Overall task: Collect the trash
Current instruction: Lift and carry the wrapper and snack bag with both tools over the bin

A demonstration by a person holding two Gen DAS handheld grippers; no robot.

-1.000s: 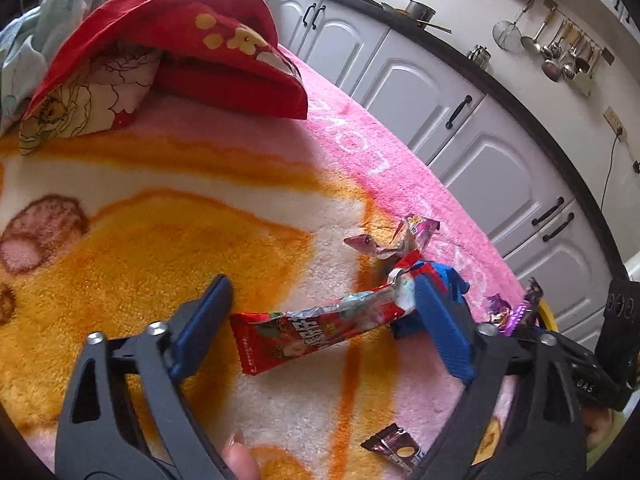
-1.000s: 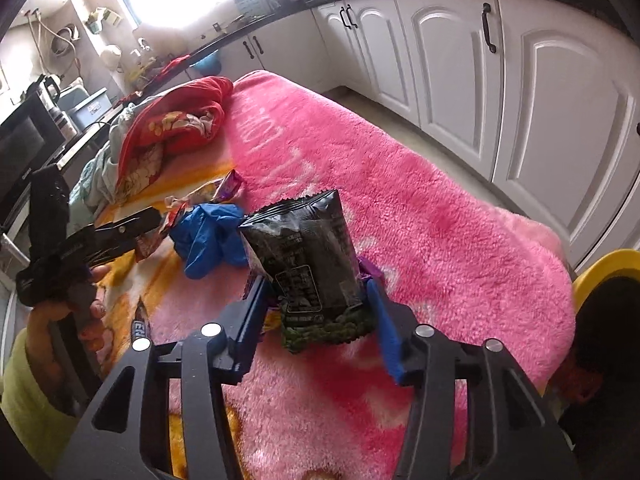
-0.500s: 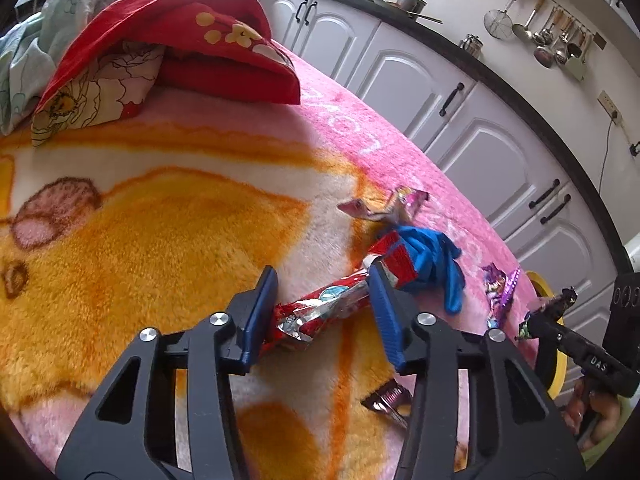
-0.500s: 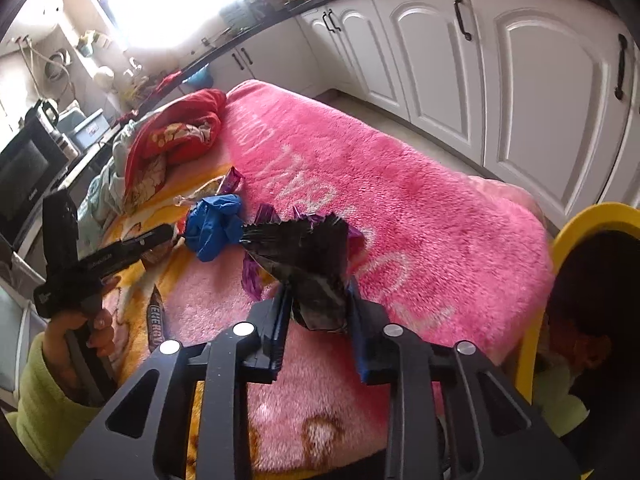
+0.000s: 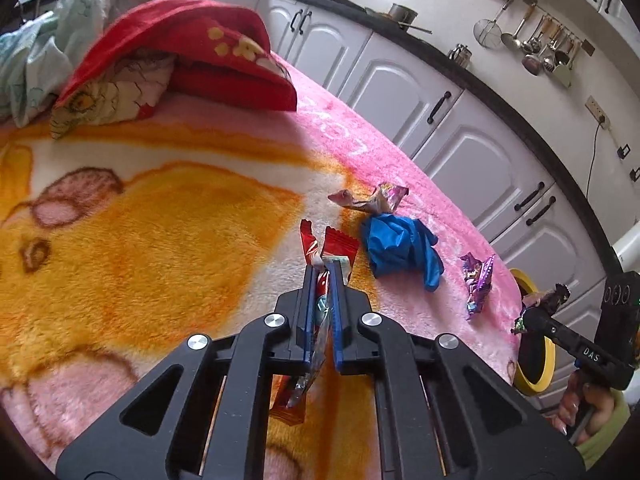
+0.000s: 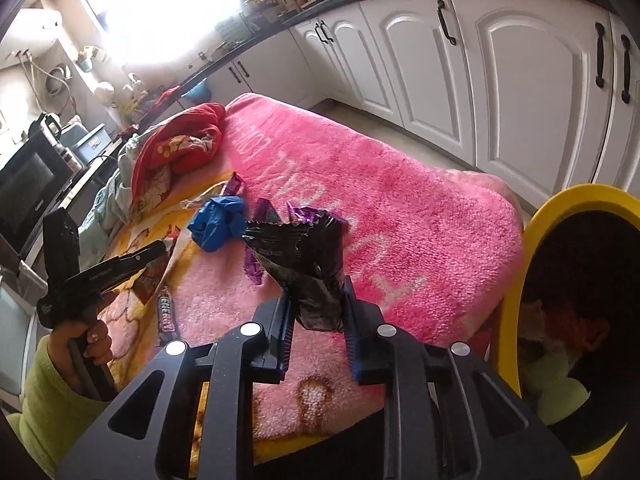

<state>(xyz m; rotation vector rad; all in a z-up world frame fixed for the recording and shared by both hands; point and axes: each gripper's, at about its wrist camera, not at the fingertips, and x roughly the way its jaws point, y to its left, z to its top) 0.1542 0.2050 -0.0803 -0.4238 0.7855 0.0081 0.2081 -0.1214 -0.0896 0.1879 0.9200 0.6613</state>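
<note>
Near blanket edge: right hand-held gripper grasping black wrapper; left hand-held gripper pinching red wrapper.

Blown-out window glare, fisheye-bent edges

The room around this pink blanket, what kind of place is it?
Most likely a home kitchen. White cabinets run under a dark countertop, ladles and a strainer hang on the wall, and a microwave stands off to one side. The blanket seems to cover a table.
</note>
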